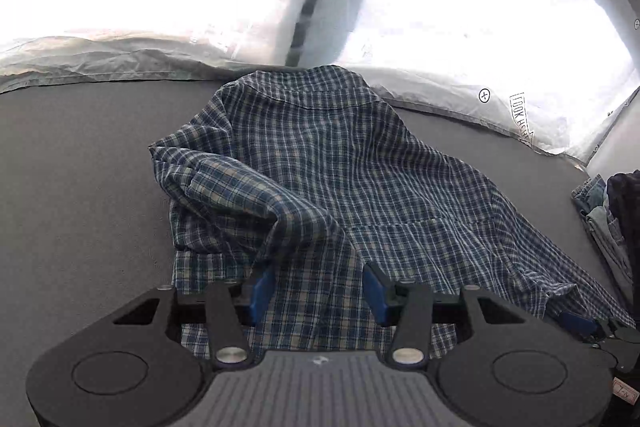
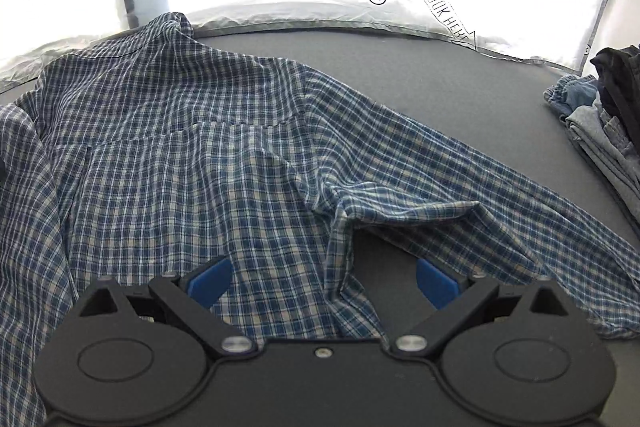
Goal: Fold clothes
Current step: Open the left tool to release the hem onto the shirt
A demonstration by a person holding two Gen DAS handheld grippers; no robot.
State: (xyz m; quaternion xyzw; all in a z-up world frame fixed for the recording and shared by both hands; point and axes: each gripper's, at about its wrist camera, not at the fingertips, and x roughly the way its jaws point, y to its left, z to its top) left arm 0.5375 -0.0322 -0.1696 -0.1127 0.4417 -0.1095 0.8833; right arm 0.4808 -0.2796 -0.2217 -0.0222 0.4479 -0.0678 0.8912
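Gray table (image 1: 80,187): plaid shirt (image 1: 320,167) (before gripper (image 1: 320,291))

Both wrist cams sit low, close, facing fwd over same plaid shirt (image 1: 320,167), L view further left

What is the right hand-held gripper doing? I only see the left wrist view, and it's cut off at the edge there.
Observer: The right hand-held gripper is open, jaws wide apart, low at the near edge of the plaid shirt and gripping nothing.
Operator: Are both pads over cloth?
Observer: No. One blue pad is over the bare grey surface; the other is over the shirt.
Operator: How does the sleeve on that side lie?
Observer: The sleeve stretches out sideways, with a raised crease near the armpit.
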